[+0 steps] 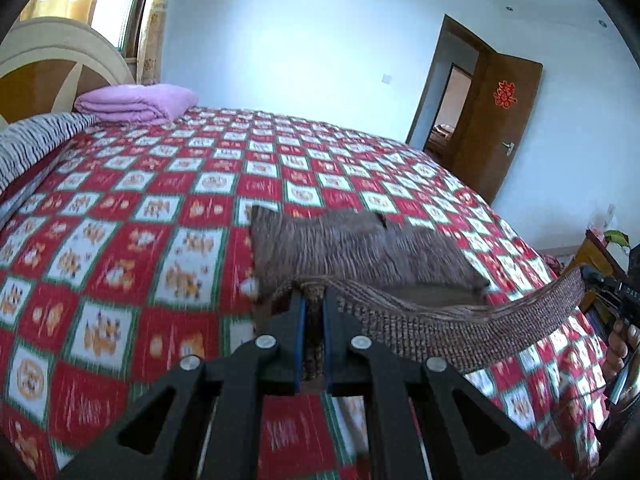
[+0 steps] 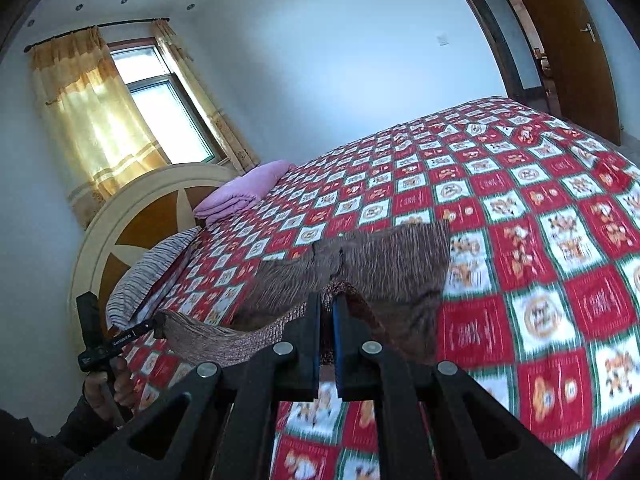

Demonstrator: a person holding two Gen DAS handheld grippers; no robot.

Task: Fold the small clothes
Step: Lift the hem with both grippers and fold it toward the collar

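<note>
A small brown knitted garment (image 1: pixel 360 248) (image 2: pixel 380 264) hangs above the red checked bedspread (image 1: pixel 140 208) (image 2: pixel 540 240), stretched by its ribbed hem between my two grippers. My left gripper (image 1: pixel 314 300) is shut on one end of the hem (image 1: pixel 440 320). My right gripper (image 2: pixel 328 304) is shut on the other end. The body of the garment droops forward from the hem toward the bed. In the left wrist view the right gripper (image 1: pixel 612 284) shows at the far right edge, gripping the hem, with a hand on it. In the right wrist view the left gripper (image 2: pixel 156 326) shows at lower left.
A folded purple blanket (image 1: pixel 136 102) (image 2: pixel 244 192) lies by the round headboard (image 1: pixel 52 64) (image 2: pixel 132 224). A striped pillow (image 1: pixel 28 140) (image 2: pixel 148 272) sits beside it. A brown door (image 1: pixel 500 120) stands ajar at the right. A curtained window (image 2: pixel 120 104) is behind the headboard.
</note>
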